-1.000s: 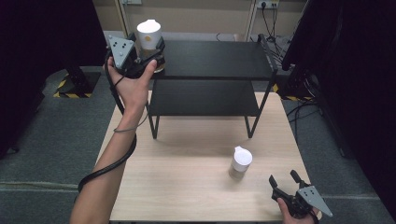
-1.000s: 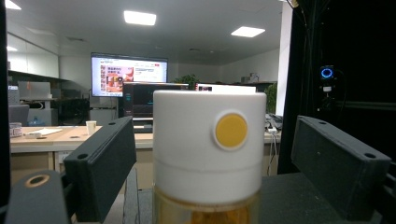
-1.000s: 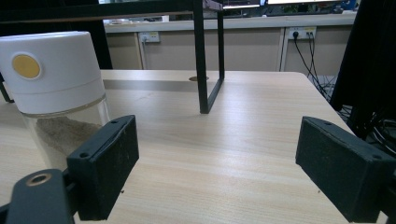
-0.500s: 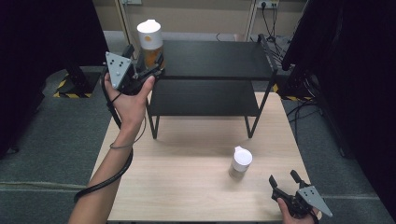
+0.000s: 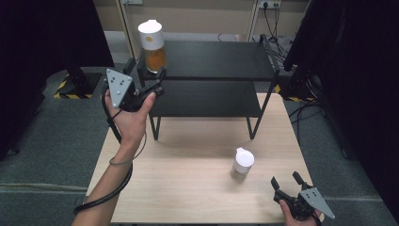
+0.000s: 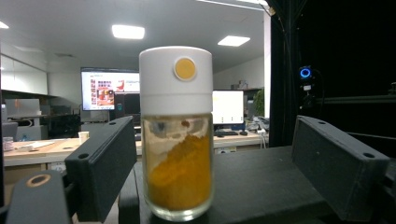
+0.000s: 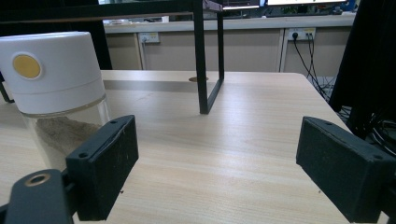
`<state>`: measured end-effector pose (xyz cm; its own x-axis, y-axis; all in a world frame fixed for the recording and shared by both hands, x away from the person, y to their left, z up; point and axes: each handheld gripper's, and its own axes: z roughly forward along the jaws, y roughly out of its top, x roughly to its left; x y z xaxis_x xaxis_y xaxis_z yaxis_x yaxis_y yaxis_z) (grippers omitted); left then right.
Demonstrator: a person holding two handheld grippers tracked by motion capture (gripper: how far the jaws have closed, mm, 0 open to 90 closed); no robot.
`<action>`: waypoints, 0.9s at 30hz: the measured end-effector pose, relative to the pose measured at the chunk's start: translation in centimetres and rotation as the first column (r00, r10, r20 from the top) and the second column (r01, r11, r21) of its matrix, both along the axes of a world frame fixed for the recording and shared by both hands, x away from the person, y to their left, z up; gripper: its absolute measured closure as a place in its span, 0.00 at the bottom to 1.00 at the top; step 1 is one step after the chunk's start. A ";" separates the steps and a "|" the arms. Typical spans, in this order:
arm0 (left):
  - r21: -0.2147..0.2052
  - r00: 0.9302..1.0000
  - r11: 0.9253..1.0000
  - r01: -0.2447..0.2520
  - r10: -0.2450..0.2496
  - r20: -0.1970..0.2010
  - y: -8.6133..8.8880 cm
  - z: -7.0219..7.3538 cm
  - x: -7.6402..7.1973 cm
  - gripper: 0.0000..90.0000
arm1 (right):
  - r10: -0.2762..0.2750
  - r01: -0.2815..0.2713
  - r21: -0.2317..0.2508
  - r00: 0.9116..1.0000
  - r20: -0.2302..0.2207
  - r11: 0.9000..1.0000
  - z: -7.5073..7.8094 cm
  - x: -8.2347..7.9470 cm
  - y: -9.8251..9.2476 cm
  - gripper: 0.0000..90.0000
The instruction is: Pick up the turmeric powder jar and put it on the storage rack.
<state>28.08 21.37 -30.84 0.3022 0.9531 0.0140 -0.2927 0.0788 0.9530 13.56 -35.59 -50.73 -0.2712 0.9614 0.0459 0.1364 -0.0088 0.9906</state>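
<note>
From the high view, a pale wooden bench (image 5: 188, 188) carries a black two-level shelf (image 5: 211, 61) along its far edge. A jar of orange powder (image 5: 152, 46) with a white cap stands upright at the left end of the shelf's top level. The left tool (image 5: 155, 87), held in a hand (image 5: 129, 115) that reaches in past the left edge of the bench, sits just in front of and below this jar, with its jaws spread and not touching it. A second jar with a white cap (image 5: 242, 165) stands upright on the bench, toward the near right corner. The right tool (image 5: 287, 181) rests near that near right corner, just beside the second jar, with its jaws spread apart and nothing between them.

From the left gripper view, the jar of orange powder (image 6: 177, 135) stands upright on the black shelf (image 6: 261, 182), centred between the two black jaws. A clear gap shows on each side, so the jaws are wide apart and not pressing the glass.

From the right gripper view, the jaws stand wide apart over bare bench (image 7: 224, 158). The second jar (image 7: 53, 88), holding pale grey powder, stands behind the left jaw, outside the gap. A black shelf leg (image 7: 200, 60) rises farther back.
</note>
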 end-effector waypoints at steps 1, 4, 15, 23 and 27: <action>-0.003 1.000 1.000 0.003 -0.003 0.000 0.0 -0.3 -0.2 0.16 | 0.000 0.000 -0.001 1.000 -0.001 1.000 0.0 0.0 0.0 0.15; -0.004 1.000 1.000 0.010 -0.010 -0.011 0.1 -1.0 -0.6 0.16 | 0.001 -0.001 -0.004 1.000 -0.002 1.000 0.1 0.0 0.0 0.15; -0.019 0.999 0.999 0.035 -0.036 -0.036 0.1 -4.0 -2.4 0.16 | 0.001 -0.001 -0.005 1.000 0.000 1.000 0.0 0.0 0.0 0.15; -0.015 0.997 0.999 0.051 -0.052 -0.058 0.2 -5.9 -3.6 0.16 | 0.001 -0.001 -0.007 1.000 -0.002 1.000 0.1 0.0 0.1 0.15; -0.018 0.996 0.999 0.050 -0.051 -0.068 0.4 -6.8 -4.2 0.16 | 0.000 0.000 -0.003 1.000 -0.001 1.000 0.0 0.0 0.0 0.15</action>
<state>23.91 21.73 -37.69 0.3499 0.9365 -0.0237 -0.2217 0.1074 0.9692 13.58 -35.55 -50.69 -0.2714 0.9615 0.0430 0.1377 -0.0054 0.9905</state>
